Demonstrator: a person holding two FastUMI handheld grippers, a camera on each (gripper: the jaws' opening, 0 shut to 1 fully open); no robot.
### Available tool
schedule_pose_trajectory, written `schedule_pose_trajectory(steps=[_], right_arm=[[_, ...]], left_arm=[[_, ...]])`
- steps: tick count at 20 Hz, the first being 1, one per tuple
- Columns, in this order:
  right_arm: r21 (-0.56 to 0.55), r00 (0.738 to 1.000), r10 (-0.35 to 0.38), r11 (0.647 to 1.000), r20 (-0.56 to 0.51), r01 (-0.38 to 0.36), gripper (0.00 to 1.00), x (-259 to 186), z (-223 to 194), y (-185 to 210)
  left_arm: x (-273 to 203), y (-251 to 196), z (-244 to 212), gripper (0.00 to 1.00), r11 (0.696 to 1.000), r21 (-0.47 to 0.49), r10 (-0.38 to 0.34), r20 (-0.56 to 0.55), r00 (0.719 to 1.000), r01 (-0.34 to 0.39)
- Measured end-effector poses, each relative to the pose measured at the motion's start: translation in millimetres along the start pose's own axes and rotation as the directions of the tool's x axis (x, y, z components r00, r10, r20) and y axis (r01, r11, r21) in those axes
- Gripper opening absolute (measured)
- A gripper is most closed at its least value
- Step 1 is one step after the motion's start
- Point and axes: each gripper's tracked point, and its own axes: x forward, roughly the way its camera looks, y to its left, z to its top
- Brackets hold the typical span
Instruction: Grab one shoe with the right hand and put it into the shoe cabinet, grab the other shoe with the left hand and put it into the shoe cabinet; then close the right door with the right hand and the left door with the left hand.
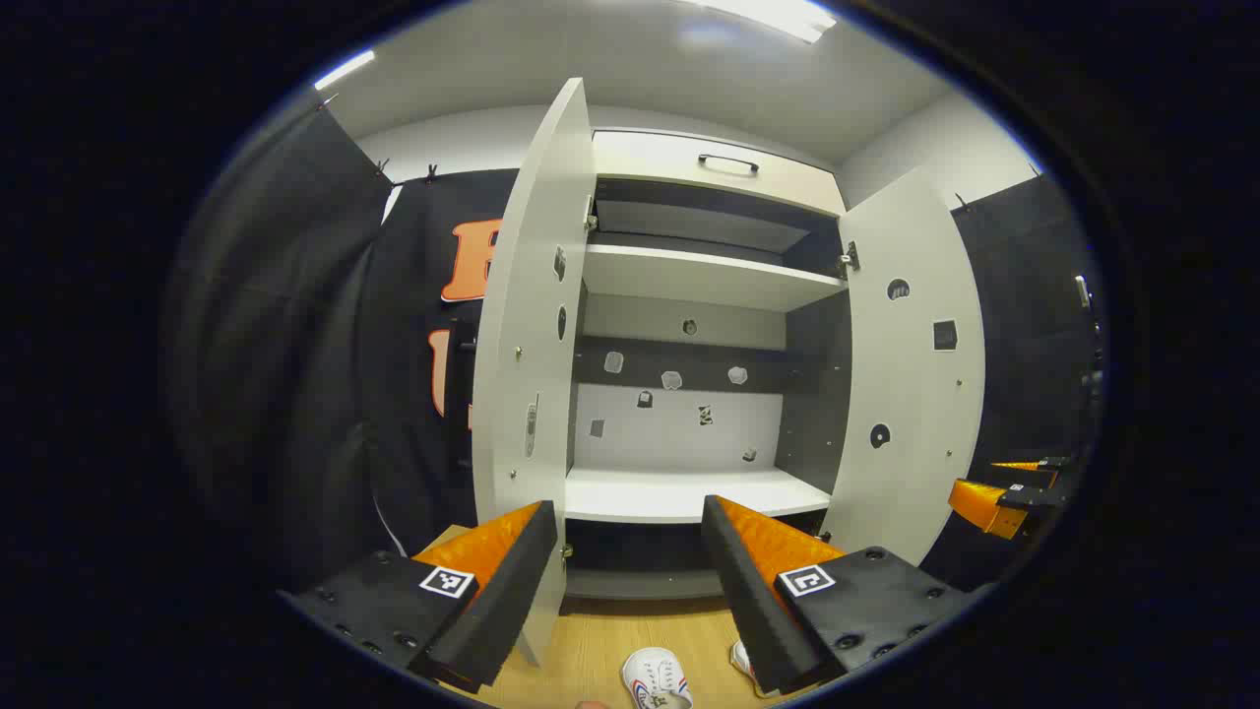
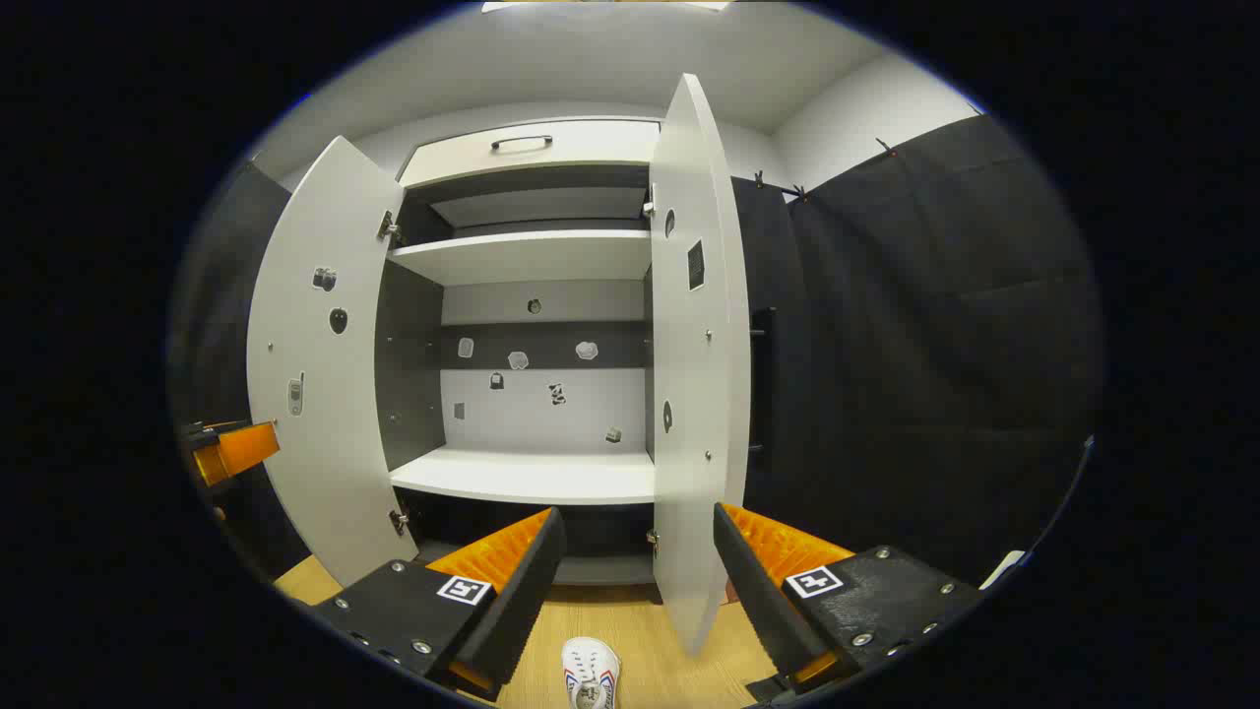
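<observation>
Facing the tall white two-door shoe cabinet head-on, level, with the left tongs raised off the pale wooden floor and fingers spread wide, nothing between them. Holding the right tongs the same way: level, raised, fingers well apart and empty, aimed at the cabinet's lower white shelf. Seen at the right edge of the left gripper view: the right tongs, farther off beside the right door. Seen at the left edge of the right gripper view: the left tongs, beside the left door.

Both doors swung wide open; left door edge-on between the left tongs' fingers and the booth wall. Shelves inside bare of shoes.

Lying on the floor in front of the cabinet, below the tongs: one white sneaker with red and blue stripes, toe toward the cabinet, and just beside it to the right the second white sneaker, mostly hidden behind a finger. In the right gripper view, one white sneaker low between the fingers, apart from both.
</observation>
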Motion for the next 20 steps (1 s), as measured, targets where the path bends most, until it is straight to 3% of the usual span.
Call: schedule_pose_trajectory(steps=[5, 20], right_arm=[[0.004, 1.0, 0.006, 1.0, -0.004, -0.006, 0.93, 5, 2, 5], [-0.019, 0.999, 0.034, 0.999, 0.023, -0.034, 0.93, 16, 10, 20]], left_arm=[[-1, 10, 2, 0.97, 0.999, 0.034, 0.041, -0.001, 0.999, -0.041], [6, 17, -1, 0.96, 0.999, 0.014, 0.047, -0.013, 0.999, -0.047]])
